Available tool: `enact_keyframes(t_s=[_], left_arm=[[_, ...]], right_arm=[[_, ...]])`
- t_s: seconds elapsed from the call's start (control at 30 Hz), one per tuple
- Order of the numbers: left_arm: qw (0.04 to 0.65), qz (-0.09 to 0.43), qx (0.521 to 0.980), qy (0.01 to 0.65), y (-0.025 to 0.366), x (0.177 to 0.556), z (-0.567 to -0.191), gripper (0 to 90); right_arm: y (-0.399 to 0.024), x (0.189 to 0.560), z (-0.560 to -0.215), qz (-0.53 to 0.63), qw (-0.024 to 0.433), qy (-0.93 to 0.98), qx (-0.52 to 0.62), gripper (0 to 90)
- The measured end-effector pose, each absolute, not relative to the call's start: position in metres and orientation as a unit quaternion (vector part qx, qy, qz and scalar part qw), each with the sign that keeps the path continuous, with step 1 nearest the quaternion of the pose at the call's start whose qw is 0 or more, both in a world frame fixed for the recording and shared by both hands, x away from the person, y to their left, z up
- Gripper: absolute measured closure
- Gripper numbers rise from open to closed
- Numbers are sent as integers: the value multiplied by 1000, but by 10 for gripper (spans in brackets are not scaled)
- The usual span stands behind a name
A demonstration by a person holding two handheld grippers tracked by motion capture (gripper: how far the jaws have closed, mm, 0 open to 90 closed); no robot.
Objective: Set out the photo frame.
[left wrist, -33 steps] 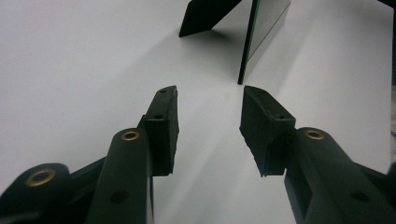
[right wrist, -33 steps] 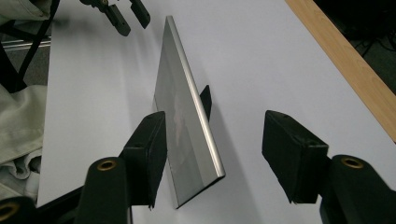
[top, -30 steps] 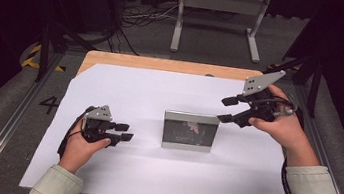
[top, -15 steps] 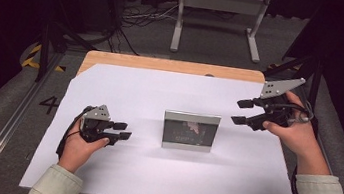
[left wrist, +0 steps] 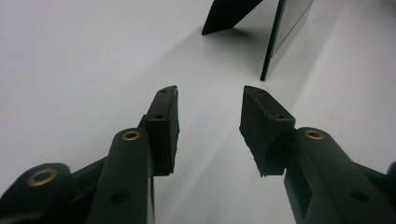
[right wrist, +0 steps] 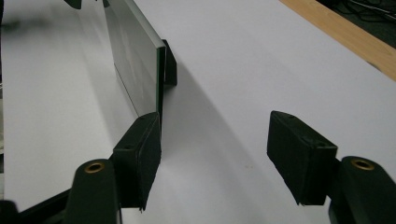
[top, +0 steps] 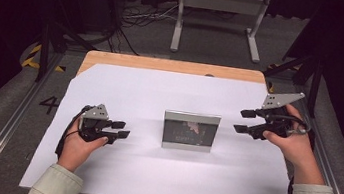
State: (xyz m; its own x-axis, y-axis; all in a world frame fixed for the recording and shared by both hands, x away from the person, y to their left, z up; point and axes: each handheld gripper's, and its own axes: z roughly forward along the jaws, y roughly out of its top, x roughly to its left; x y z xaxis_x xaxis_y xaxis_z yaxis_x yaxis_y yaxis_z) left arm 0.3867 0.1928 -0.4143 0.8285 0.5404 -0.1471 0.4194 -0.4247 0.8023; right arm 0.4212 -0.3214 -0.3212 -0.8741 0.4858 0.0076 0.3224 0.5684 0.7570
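A framed photo (top: 190, 131) stands upright mid-tabletop (top: 139, 173), propped by a rear stand. Your right tongs (top: 246, 122) sit just right of the frame, jaws wide and just opened further, nothing between them. Your left tongs (top: 122, 129) rest left of it, partly open and empty. To grip well, line the right jaws up around the frame's near edge (right wrist: 161, 79) and close gently so it doesn't tip.
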Motion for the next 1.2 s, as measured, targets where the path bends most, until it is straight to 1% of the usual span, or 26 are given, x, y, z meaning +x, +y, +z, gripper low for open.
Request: enact_keyframes(t_s=[0.43, 0.97, 1.1, 1.2], left_arm=[[456, 67, 840, 287, 193, 387, -415, 570], [458, 67, 837, 293, 194, 387, -415, 558], [450, 66, 837, 303, 195, 389, -417, 538], [439, 76, 840, 309, 197, 391, -418, 528]], right_arm=[[-323, 416, -348, 408, 101, 873, 248, 346], [-322, 414, -367, 391, 93, 878, 260, 338], [-324, 412, -371, 386, 93, 879, 264, 342], [-326, 412, -374, 387, 95, 877, 269, 341]])
